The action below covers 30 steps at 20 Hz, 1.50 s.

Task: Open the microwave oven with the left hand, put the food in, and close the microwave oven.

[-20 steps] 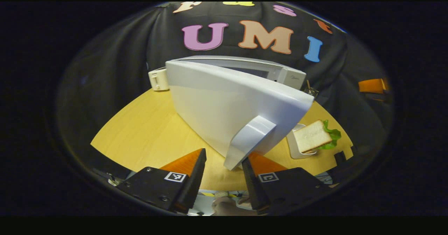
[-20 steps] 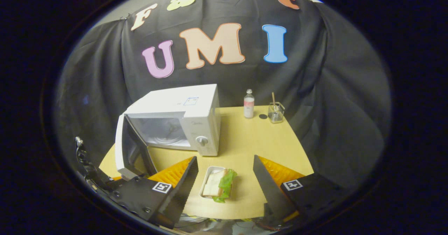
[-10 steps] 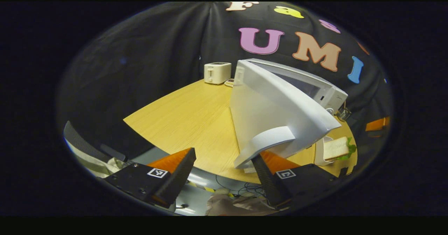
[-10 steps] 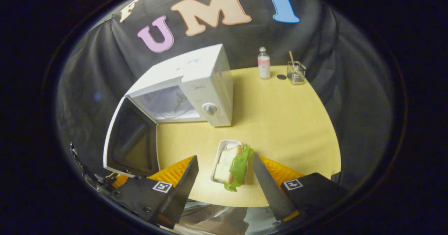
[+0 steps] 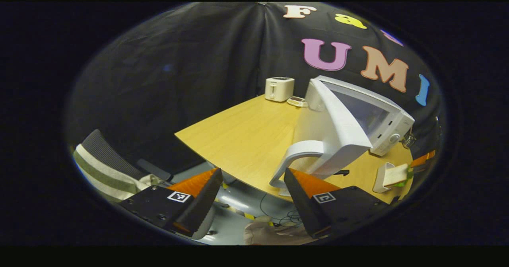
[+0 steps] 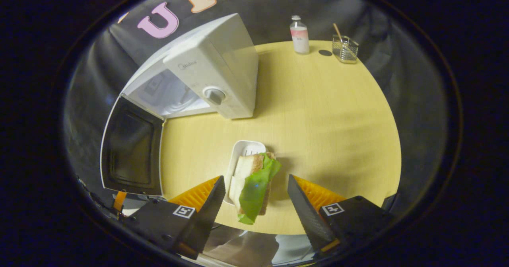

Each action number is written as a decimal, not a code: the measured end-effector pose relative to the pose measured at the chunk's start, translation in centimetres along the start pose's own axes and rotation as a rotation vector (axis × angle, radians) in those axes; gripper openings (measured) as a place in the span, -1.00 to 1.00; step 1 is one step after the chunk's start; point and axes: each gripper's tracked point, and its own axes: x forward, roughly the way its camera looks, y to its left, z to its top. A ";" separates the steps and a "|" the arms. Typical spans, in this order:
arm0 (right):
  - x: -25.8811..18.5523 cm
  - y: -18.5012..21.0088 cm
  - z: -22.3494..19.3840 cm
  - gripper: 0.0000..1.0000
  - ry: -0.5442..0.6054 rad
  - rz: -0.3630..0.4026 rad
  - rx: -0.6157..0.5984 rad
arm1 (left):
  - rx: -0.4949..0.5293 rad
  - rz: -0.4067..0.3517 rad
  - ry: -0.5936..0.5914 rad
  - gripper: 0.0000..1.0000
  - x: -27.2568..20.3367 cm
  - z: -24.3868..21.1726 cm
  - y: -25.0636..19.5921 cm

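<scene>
The right gripper (image 6: 254,197) is hanging wide open over the table (image 6: 326,112), the sandwich (image 6: 254,183) lying between its fingers in a white dish (image 6: 246,148). The microwave (image 6: 210,72) door (image 5: 334,127) is standing open, its handle (image 5: 296,159) touching the open left gripper (image 5: 252,189).

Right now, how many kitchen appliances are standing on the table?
2. The open microwave oven stands toward the table's back left, and a toaster sits at the far corner beyond it. Others may be hidden behind the microwave.
</scene>
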 end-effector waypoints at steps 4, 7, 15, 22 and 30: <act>1.8 0.5 -1.1 0.98 0.078 0.045 0.018 | -0.047 0.134 -0.108 0.91 -1.7 4.0 3.8; 3.0 0.5 -1.5 0.76 0.112 0.053 0.001 | -0.100 0.197 -0.205 0.90 -3.2 7.4 5.0; 4.1 1.5 -3.2 -0.13 0.197 0.148 0.138 | -0.126 0.226 -0.286 0.89 -4.2 11.3 3.6; 2.4 2.2 -2.3 -0.25 0.144 0.229 0.217 | -0.117 0.201 -0.301 0.89 -4.5 12.1 0.6; -5.3 8.2 3.0 -0.26 0.014 0.502 0.478 | -0.079 0.136 -0.310 0.80 -2.8 14.3 -0.9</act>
